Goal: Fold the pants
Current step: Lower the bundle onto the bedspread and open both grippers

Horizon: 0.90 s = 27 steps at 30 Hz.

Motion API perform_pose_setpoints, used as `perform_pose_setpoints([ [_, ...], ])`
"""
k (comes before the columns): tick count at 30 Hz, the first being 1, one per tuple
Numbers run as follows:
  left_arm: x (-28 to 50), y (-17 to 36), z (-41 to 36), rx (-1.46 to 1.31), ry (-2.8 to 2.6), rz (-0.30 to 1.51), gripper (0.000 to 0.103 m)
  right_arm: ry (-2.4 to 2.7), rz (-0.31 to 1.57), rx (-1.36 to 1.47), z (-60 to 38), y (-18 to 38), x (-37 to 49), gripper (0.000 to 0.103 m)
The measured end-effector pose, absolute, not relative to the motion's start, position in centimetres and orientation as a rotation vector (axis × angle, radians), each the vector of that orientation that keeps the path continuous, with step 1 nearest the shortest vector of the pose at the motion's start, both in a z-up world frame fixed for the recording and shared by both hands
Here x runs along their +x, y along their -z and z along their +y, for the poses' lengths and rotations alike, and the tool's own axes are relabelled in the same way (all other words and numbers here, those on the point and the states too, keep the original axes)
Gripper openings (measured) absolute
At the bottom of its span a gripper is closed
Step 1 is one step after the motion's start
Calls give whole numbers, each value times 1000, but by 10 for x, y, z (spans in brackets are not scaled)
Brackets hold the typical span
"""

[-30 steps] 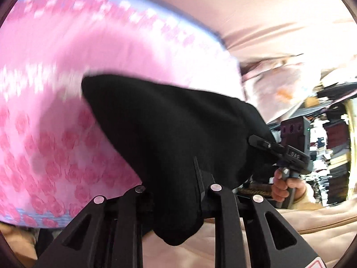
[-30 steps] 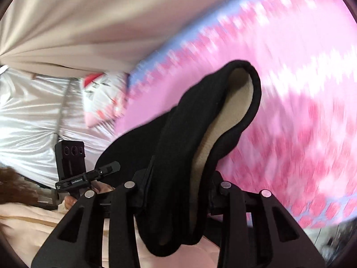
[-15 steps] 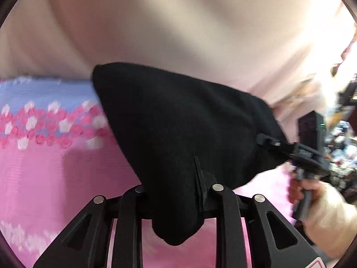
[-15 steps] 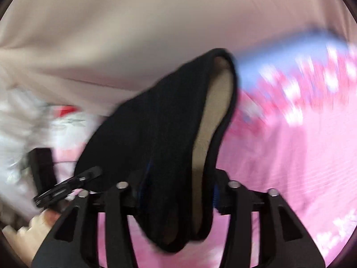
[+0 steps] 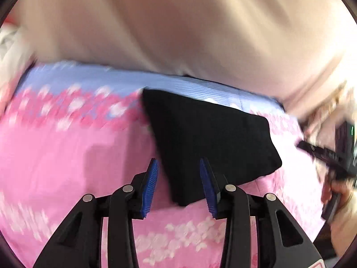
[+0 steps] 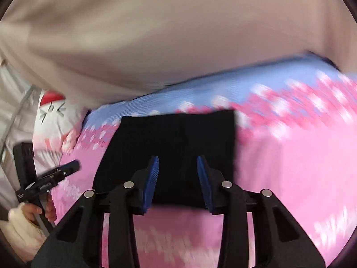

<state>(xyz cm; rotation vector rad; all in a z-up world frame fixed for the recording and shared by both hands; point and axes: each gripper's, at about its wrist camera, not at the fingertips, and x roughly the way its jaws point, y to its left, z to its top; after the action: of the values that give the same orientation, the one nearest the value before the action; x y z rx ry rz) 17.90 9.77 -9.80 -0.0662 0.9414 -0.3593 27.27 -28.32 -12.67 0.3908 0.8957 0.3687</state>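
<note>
The black pants (image 5: pixel 212 138) lie folded into a compact block on the pink flowered bedspread (image 5: pixel 67 156); they also show in the right wrist view (image 6: pixel 178 138). My left gripper (image 5: pixel 179 172) is open, its blue pads apart at the near corner of the pants, holding nothing. My right gripper (image 6: pixel 177 169) is open too, its pads apart over the near edge of the folded pants. The right gripper shows at the right of the left wrist view (image 5: pixel 323 154), and the left gripper at the left of the right wrist view (image 6: pixel 49 176).
A beige curtain (image 5: pixel 178 26) hangs behind the bed. The bedspread has a light blue band (image 6: pixel 245 82) along its far edge. A white pillow with a cartoon face (image 6: pixel 53 116) lies at the bed's left side.
Both grippers held the pants up in the air, shut on the fabric. Now the pants lie flat on the bedspread and both grippers have opened and let go.
</note>
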Motion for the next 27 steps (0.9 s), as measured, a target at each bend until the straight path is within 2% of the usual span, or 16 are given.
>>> perform_pose_setpoints([
  [2,199,110,65,24,357,961,38,-326,1000,378,-279,165,310,33],
  [3,211,123,53,39,342,996,38,-298,1037,380,-284,184,324,22],
  [4,226,145,44,50,299,1060,39,-276,1036,426,-294,191,332,1],
  [6,235,172,47,51,238,1064,39,-264,1003,534,-308,170,330,7],
  [9,224,167,52,55,255,1039,39,-315,899,500,-301,145,319,9],
  [11,220,170,54,62,261,1019,39,-266,1007,424,-292,177,337,8],
  [12,218,169,54,72,259,1008,39,-252,1048,433,-296,195,345,2],
  [14,215,170,49,101,237,996,40,-223,1037,548,-313,190,344,0],
  [16,213,167,42,136,216,1001,40,-167,983,509,-314,154,319,9],
  [18,210,154,36,152,197,1009,40,-187,922,421,-306,121,288,9],
  [20,199,135,34,169,168,996,40,-157,878,317,-297,94,243,17],
  [21,196,125,33,174,148,985,48,-150,863,291,-293,86,223,35],
  [22,189,115,32,177,138,973,54,-130,844,264,-288,77,200,63],
  [23,182,105,30,182,132,956,65,-117,825,243,-281,68,187,74],
  [24,174,95,27,191,117,935,73,-103,797,213,-275,62,170,82],
  [27,145,64,15,232,77,878,82,-97,785,167,-269,51,139,83],
])
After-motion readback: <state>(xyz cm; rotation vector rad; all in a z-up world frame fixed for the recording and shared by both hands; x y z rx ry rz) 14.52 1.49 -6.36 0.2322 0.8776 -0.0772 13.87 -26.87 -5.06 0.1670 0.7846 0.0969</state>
